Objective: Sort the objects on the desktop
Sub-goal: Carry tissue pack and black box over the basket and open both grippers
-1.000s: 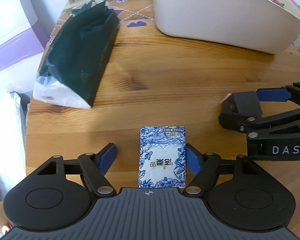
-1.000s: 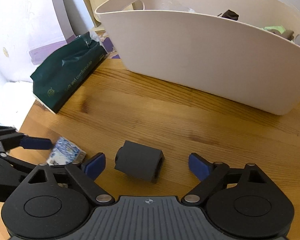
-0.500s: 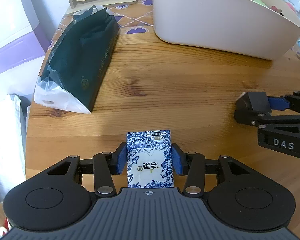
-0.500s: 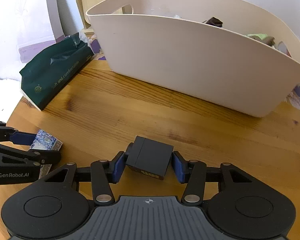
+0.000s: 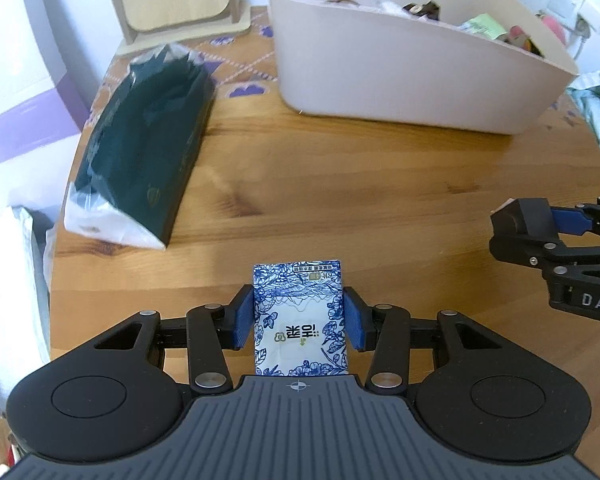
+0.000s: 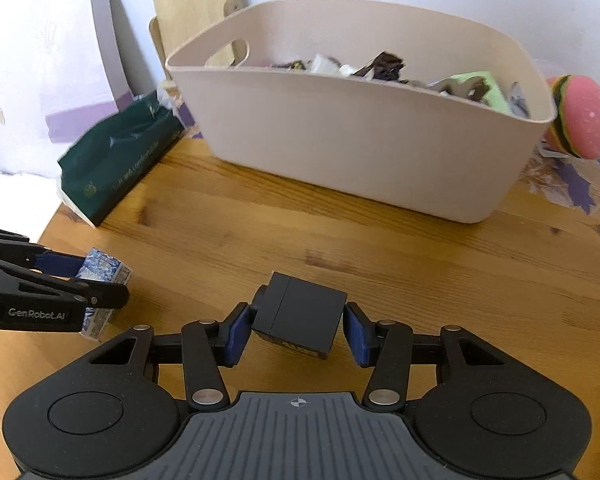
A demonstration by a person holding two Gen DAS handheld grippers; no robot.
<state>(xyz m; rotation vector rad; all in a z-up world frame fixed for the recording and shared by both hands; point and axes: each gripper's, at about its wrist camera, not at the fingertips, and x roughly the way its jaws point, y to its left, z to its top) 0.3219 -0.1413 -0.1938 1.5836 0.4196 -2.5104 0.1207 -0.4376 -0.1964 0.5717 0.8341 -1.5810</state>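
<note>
My left gripper [image 5: 299, 320] is shut on a blue-and-white floral tissue pack [image 5: 299, 312] and holds it above the wooden table [image 5: 360, 184]. It also shows at the left of the right wrist view [image 6: 100, 276]. My right gripper [image 6: 296, 330] is shut on a black box [image 6: 300, 320], tilted and lifted off the table; the box also shows at the right of the left wrist view [image 5: 520, 216]. The beige bin [image 6: 360, 144] stands at the back, holding several items.
A dark green tissue package [image 5: 140, 152] lies at the table's left edge, also in the right wrist view [image 6: 120, 160]. A wooden stand [image 5: 180, 0] is behind it. A pink burger-shaped sponge [image 6: 580, 120] sits right of the bin on a patterned mat [image 6: 572, 188].
Both grippers closed on their objects, the left on the tissue pack and the right on the black box. Both then rose, so the bin's inside now shows.
</note>
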